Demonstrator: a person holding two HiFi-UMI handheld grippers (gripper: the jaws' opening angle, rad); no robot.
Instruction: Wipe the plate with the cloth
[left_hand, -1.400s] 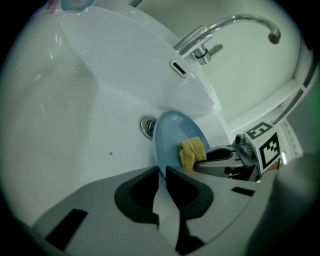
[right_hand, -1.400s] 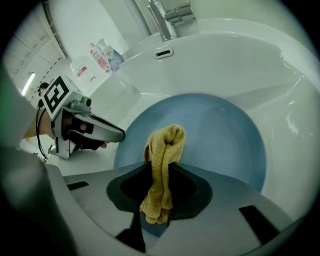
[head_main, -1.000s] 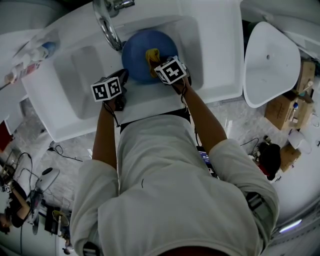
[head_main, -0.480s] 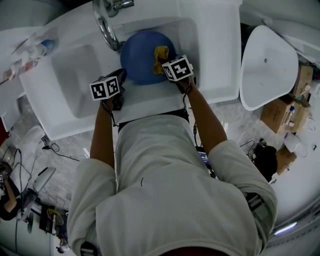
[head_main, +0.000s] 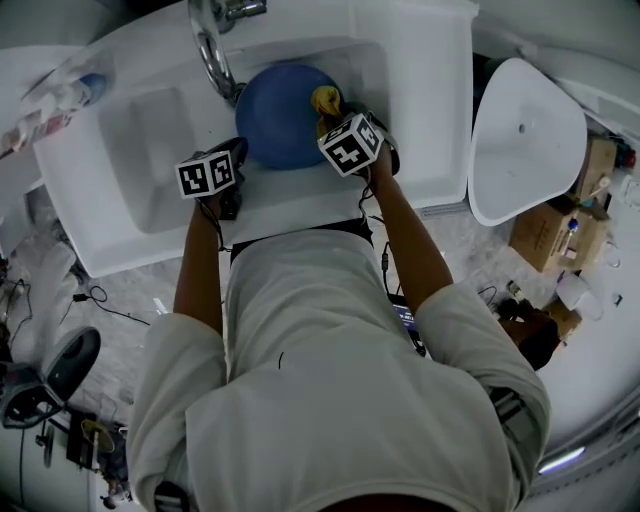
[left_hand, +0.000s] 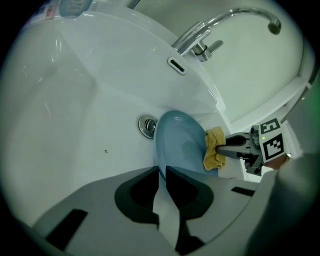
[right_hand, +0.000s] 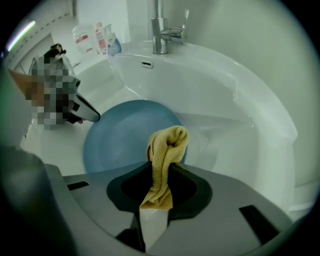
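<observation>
A round blue plate (head_main: 283, 115) stands tilted in the white sink basin (head_main: 400, 80). My left gripper (left_hand: 162, 170) is shut on the plate's (left_hand: 180, 150) near rim and holds it up on edge. My right gripper (right_hand: 162, 172) is shut on a yellow cloth (right_hand: 167, 150), which sticks out bunched past its jaws. In the head view the cloth (head_main: 326, 101) sits at the plate's right edge, just ahead of the right gripper (head_main: 335, 115). The left gripper view shows the cloth (left_hand: 215, 155) against the plate's right rim.
A chrome faucet (head_main: 213, 45) arches over the basin's back left, with the drain (left_hand: 147, 126) just behind the plate. Bottles (right_hand: 97, 37) stand on the sink's left ledge. A white shell-shaped fixture (head_main: 525, 140) and cardboard boxes (head_main: 545, 235) lie to the right.
My right gripper has carried the cloth to the right across the plate's face to its right rim, rolling as it went. The left gripper and the plate have stayed put.
</observation>
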